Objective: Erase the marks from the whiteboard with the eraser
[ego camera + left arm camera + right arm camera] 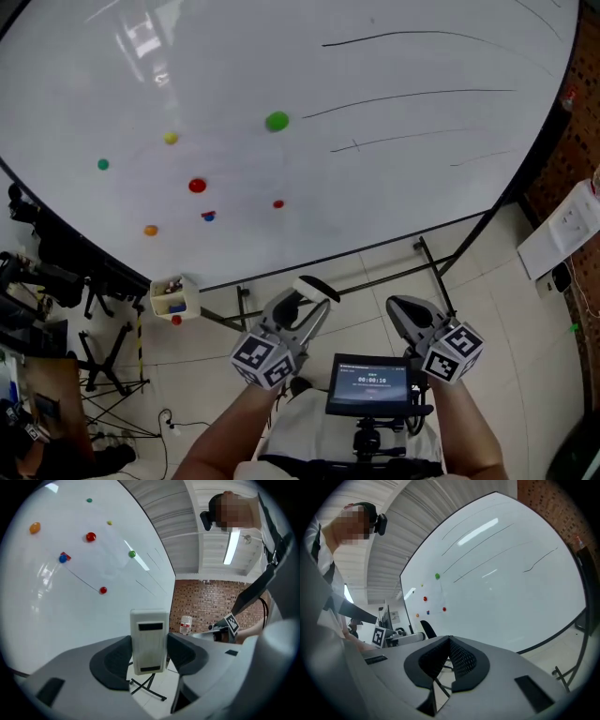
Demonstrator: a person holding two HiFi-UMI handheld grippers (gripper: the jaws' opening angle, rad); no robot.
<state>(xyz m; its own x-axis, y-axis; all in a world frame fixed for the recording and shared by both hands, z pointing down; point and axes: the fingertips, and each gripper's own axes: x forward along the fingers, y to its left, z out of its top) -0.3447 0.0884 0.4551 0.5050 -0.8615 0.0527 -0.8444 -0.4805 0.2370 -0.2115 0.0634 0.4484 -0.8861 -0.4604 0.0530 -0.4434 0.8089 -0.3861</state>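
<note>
As I look down through the head view, a large whiteboard (281, 75) fills the upper part, standing on a dark frame over a tiled floor. Thin black marks (403, 37) run across its right side in several long lines. Small round magnets dot its left side: a green magnet (277, 121), a red magnet (197, 186), and yellow, orange, blue and smaller green ones. The left gripper (307, 298) and the right gripper (405, 311) are held low, well apart from the board. Each carries a cube of black-and-white square markers. Between the forearms sits a small screen (370, 382). It shows a row of digits that I cannot read with certainty.

Through the left gripper view, I see the fingers clamped on a white rectangular eraser (149, 641). It stands upright between them, with two dark slots on its face and no print that I can make out. The whiteboard lies beyond it, apart from the eraser. A small bottle (186, 624), its label too small to read, stands before a brick wall (211, 602).

Through the right gripper view, I see the fingers pressed together, holding nothing. The board curves above them, showing its black lines and coloured magnets.
</note>
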